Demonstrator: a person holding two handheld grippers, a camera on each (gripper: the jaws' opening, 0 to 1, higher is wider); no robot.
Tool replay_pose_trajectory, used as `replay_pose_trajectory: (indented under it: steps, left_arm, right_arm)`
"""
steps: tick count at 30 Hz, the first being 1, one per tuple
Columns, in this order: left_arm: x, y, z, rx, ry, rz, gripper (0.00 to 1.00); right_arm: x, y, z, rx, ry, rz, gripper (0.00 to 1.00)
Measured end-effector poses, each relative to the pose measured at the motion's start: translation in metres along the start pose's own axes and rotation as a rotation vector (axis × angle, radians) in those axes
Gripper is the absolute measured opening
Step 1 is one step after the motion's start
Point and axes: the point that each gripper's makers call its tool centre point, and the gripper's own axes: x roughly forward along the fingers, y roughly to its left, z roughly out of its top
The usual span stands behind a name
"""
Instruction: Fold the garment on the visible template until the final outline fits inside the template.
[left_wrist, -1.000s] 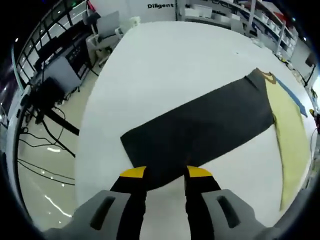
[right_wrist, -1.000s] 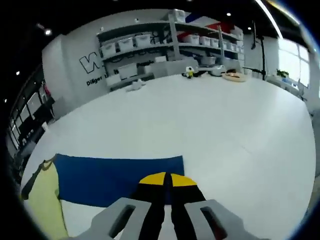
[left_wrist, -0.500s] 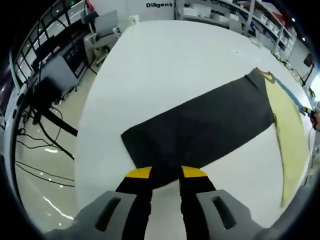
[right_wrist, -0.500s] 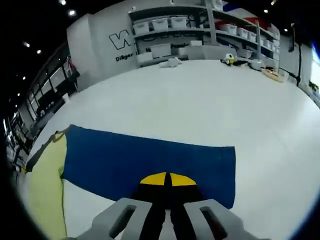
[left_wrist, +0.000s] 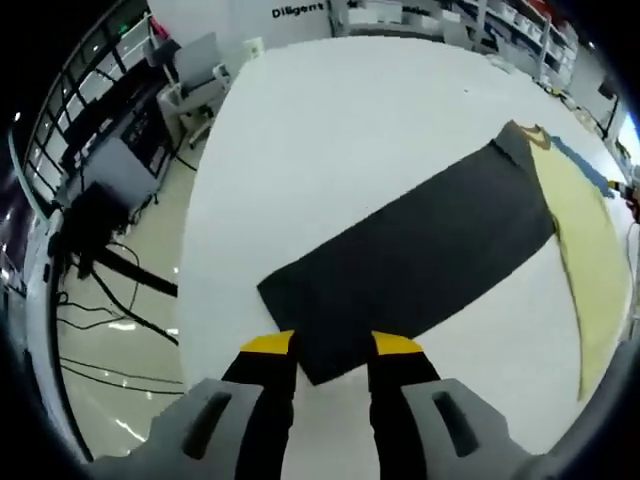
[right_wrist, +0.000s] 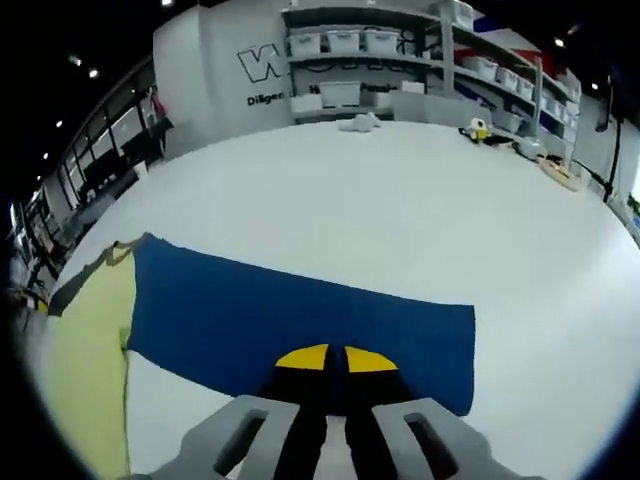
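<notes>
Ahead of your left gripper (left_wrist: 332, 345), the dark sleeve (left_wrist: 415, 265) of the garment lies flat on the white table (left_wrist: 330, 130), stretching away up and to the right toward the pale yellow body (left_wrist: 590, 250). Your left jaws stand apart, straddling the sleeve's near edge close to its corner; whether cloth is between them you cannot tell. Left of those fingers the table edge drops to a glossy floor (left_wrist: 110, 340) with cables and a desk stand close by. Beyond the sleeve the tabletop runs bare to its far edge.

In the right gripper view, your right gripper (right_wrist: 335, 357) has its yellow-tipped jaws pressed together over the near edge of the blue sleeve (right_wrist: 300, 325); a pinch on the cloth looks likely but is not clear. The yellow body (right_wrist: 90, 360) lies to the left of the fingers. Bare table (right_wrist: 420, 220) spreads ahead and to the right.

Writing: "Diligen…" on the far wall (left_wrist: 300, 10), partly cut off; a large "W" above it in the right gripper view. Shelves (right_wrist: 400, 60) hold white bins.
</notes>
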Motion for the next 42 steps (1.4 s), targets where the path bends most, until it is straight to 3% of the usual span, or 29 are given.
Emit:
replay_pose_trajectory:
  steps: [2, 3, 5, 7, 11, 14, 17, 20, 23, 26, 28, 30, 32, 35, 36, 38, 39, 42]
  left_arm:
    - [-0.009, -0.024, 0.009, 0.002, -0.042, -0.049, 0.34]
    - [-0.012, -0.032, 0.013, 0.016, -0.066, -0.060, 0.36]
    - [-0.021, -0.063, 0.021, 0.023, -0.110, -0.125, 0.36]
    - [-0.031, -0.103, 0.026, 0.058, -0.151, -0.198, 0.39]
    - [-0.051, -0.180, 0.029, 0.122, -0.209, -0.350, 0.41]
    - [-0.062, -0.226, 0.019, 0.205, -0.209, -0.432, 0.44]
    - [-0.073, -0.269, 0.004, 0.264, -0.213, -0.520, 0.44]
    - [-0.079, -0.297, -0.014, 0.315, -0.203, -0.589, 0.45]
    - [-0.081, -0.322, -0.043, 0.414, -0.166, -0.627, 0.46]
    - [-0.083, -0.338, -0.061, 0.445, -0.147, -0.655, 0.46]
    - [-0.087, -0.349, -0.071, 0.462, -0.131, -0.681, 0.45]
    - [-0.088, -0.353, -0.083, 0.534, -0.110, -0.676, 0.43]
    - [-0.087, -0.352, -0.091, 0.575, -0.091, -0.659, 0.39]
    - [-0.085, -0.347, -0.091, 0.559, -0.110, -0.638, 0.35]
    - [-0.085, -0.345, -0.092, 0.558, -0.104, -0.636, 0.33]
    - [-0.086, -0.339, -0.095, 0.567, -0.090, -0.627, 0.29]
    - [-0.086, -0.336, -0.097, 0.571, -0.086, -0.622, 0.29]
    - [-0.087, -0.326, -0.101, 0.557, -0.074, -0.621, 0.29]
  right_arm:
    - [-0.008, 0.025, 0.004, -0.016, -0.039, 0.064, 0.00]
    - [-0.013, 0.047, 0.001, -0.043, -0.045, 0.136, 0.00]
    - [-0.023, 0.076, -0.006, -0.097, -0.044, 0.206, 0.02]
    - [-0.031, 0.108, -0.015, -0.103, -0.049, 0.314, 0.03]
    - [-0.045, 0.148, -0.031, -0.179, -0.042, 0.433, 0.08]
    - [-0.060, 0.182, -0.052, -0.250, -0.021, 0.523, 0.10]
    - [-0.070, 0.202, -0.066, -0.299, -0.010, 0.589, 0.14]
    - [-0.082, 0.218, -0.083, -0.370, 0.009, 0.640, 0.17]
    - [-0.093, 0.227, -0.097, -0.439, 0.022, 0.675, 0.20]
    - [-0.099, 0.229, -0.115, -0.541, 0.052, 0.694, 0.23]
    - [-0.103, 0.231, -0.125, -0.560, 0.069, 0.705, 0.25]
    - [-0.106, 0.228, -0.133, -0.589, 0.087, 0.696, 0.25]
    - [-0.109, 0.226, -0.139, -0.605, 0.094, 0.688, 0.25]
    - [-0.115, 0.223, -0.157, -0.682, 0.141, 0.695, 0.23]
    - [-0.118, 0.223, -0.158, -0.711, 0.118, 0.687, 0.24]
    - [-0.127, 0.229, -0.164, -0.689, 0.129, 0.710, 0.23]
    - [-0.130, 0.228, -0.168, -0.741, 0.130, 0.704, 0.23]
    - [-0.136, 0.233, -0.174, -0.708, 0.132, 0.719, 0.22]
